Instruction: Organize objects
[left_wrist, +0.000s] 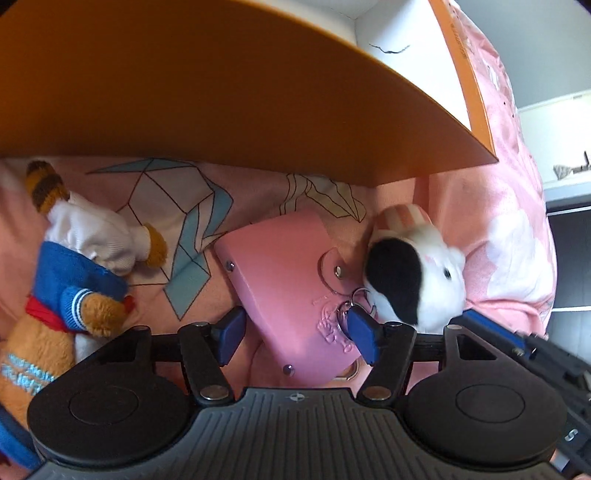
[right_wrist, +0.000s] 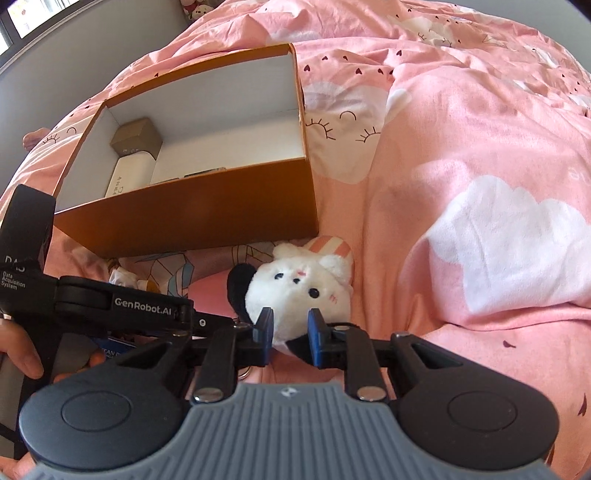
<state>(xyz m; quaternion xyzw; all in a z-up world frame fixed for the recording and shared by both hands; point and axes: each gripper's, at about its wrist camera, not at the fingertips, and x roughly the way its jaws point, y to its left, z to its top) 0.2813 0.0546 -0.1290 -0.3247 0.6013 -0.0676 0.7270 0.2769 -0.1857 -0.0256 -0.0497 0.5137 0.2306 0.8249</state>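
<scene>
A pink key pouch (left_wrist: 291, 291) lies on the pink bedding below the orange box (left_wrist: 221, 92). My left gripper (left_wrist: 295, 332) is open, its blue fingers on either side of the pouch's near end. A white plush animal with a black ear (left_wrist: 413, 277) lies to the pouch's right, also in the right wrist view (right_wrist: 299, 291). My right gripper (right_wrist: 290, 332) is shut on the plush's lower part. A teddy bear in a blue sweater (left_wrist: 66, 288) lies at the left. The box (right_wrist: 207, 206) is open on top.
Inside the box are a small brown carton (right_wrist: 136, 138), a white case (right_wrist: 129, 173) and some flat items at its near wall. Rumpled pink duvet (right_wrist: 461, 184) spreads to the right. The left hand-held unit (right_wrist: 92, 306) crosses the right view's left side.
</scene>
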